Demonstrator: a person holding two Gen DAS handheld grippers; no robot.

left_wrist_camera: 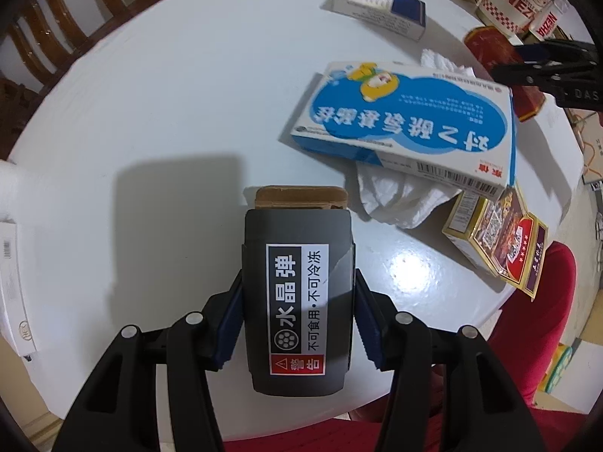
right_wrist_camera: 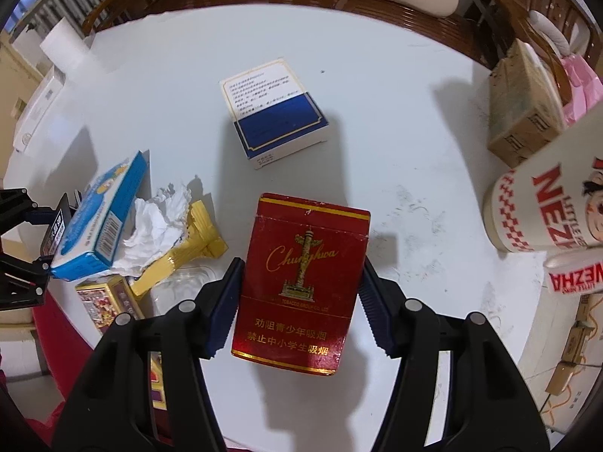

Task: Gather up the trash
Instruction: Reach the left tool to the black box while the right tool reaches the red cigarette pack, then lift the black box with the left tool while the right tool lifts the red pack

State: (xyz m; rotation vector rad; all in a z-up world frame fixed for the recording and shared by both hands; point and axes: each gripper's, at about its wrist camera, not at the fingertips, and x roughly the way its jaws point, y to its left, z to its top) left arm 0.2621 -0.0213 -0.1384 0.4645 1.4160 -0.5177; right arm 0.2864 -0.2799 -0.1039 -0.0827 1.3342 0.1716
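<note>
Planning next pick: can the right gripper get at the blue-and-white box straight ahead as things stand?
Probably not yet: the right gripper is shut on the red cigarette pack. The path across the table to the blue-and-white box looks free.

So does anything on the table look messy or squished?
Yes. A crumpled white tissue is wedged under the blue medicine box, which sits tilted on it. Beside it lies a torn-open gold wrapper.

"水晶弹" on grey box (left_wrist_camera: 297, 301), "Chunghwa" on red cigarette pack (right_wrist_camera: 301, 282), "NEZHA" on paper cup (right_wrist_camera: 546, 203)
</note>
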